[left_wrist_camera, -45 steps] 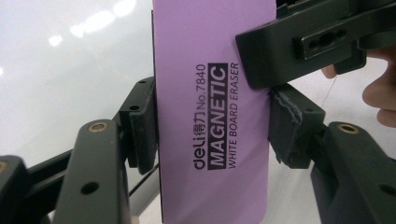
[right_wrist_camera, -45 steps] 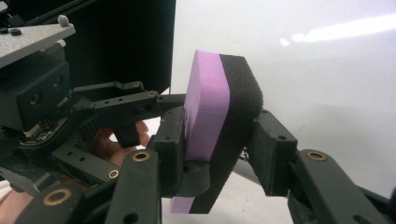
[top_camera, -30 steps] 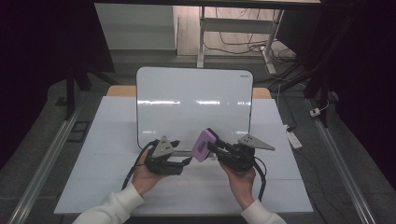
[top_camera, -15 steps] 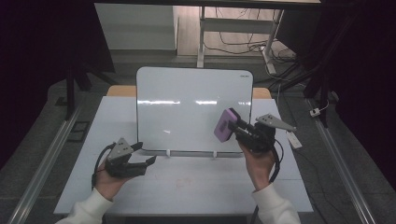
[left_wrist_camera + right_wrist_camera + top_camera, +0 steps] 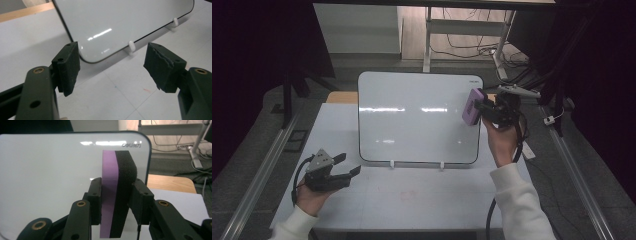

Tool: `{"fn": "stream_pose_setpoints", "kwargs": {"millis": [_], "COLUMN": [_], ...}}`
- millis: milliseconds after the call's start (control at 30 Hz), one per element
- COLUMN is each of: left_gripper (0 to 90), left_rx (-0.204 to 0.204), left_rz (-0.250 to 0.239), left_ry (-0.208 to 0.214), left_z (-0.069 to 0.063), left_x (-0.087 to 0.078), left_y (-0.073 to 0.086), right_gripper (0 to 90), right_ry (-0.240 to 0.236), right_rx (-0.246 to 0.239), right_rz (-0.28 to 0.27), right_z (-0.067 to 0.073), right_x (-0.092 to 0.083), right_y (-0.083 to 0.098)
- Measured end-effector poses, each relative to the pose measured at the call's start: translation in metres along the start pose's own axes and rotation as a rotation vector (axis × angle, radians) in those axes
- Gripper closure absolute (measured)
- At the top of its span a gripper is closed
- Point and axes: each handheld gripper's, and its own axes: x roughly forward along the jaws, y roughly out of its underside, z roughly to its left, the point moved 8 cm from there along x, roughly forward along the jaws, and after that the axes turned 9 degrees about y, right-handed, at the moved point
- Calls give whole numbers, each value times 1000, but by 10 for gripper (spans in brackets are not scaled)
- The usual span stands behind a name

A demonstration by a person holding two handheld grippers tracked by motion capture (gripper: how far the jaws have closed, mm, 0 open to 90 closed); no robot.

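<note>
A white whiteboard [image 5: 417, 117] stands tilted on the table in two small white feet. My right gripper [image 5: 484, 111] is raised at the board's upper right corner, shut on a purple and black foam eraser [image 5: 473, 106]. In the right gripper view the eraser [image 5: 117, 195] stands upright between the pads, in front of the whiteboard [image 5: 50, 175]. My left gripper [image 5: 348, 167] rests low at the table's front left, apart from the board. Its jaws have just been closing a little, and nothing is between them. In the left gripper view that gripper [image 5: 112, 67] faces the whiteboard's [image 5: 120, 22] lower corner.
The white table [image 5: 437, 200] carries a faint red mark [image 5: 408, 194] in front of the board. A wooden strip [image 5: 170, 182] shows behind the board. Metal rails [image 5: 257, 175] run along both sides of the table. Cables lie on the floor [image 5: 462, 50] beyond.
My right gripper has risen with the eraser from the table's middle to the board's upper right. My left gripper has moved left to the table's front left.
</note>
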Motion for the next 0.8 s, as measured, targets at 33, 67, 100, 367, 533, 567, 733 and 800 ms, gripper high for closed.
{"fn": "stream_pose_setpoints", "kwargs": {"millis": [33, 67, 100, 367, 533, 567, 733, 800], "left_gripper": [294, 294, 294, 294, 293, 293, 292, 291], "left_rx": [-3, -6, -7, -18, -29, -32, -44, -47], "left_rz": [0, -2, -3, -2, -8, -10, -17, -18], "left_ry": [-3, -5, -7, -21, -19, -20, -16, -21], "left_z": [1, 2, 3, 9, 10, 10, 11, 11], "left_x": [-1, -2, -2, -11, -16, -17, -20, -21], "left_y": [1, 1, 2, 8, 12, 13, 14, 15], "right_gripper": [635, 635, 634, 629, 620, 620, 554, 500], "right_ry": [11, 22, 33, 69, 113, 122, 140, 136], "right_rx": [4, 4, 1, 32, -7, -15, -27, -36], "right_rz": [11, 17, 20, 24, 4, -5, -37, -38], "right_z": [-1, -2, -3, 0, 8, 10, 14, 15], "right_x": [4, 7, 10, 33, 46, 48, 52, 54], "right_y": [-2, -5, -7, -23, -25, -25, -24, -21]}}
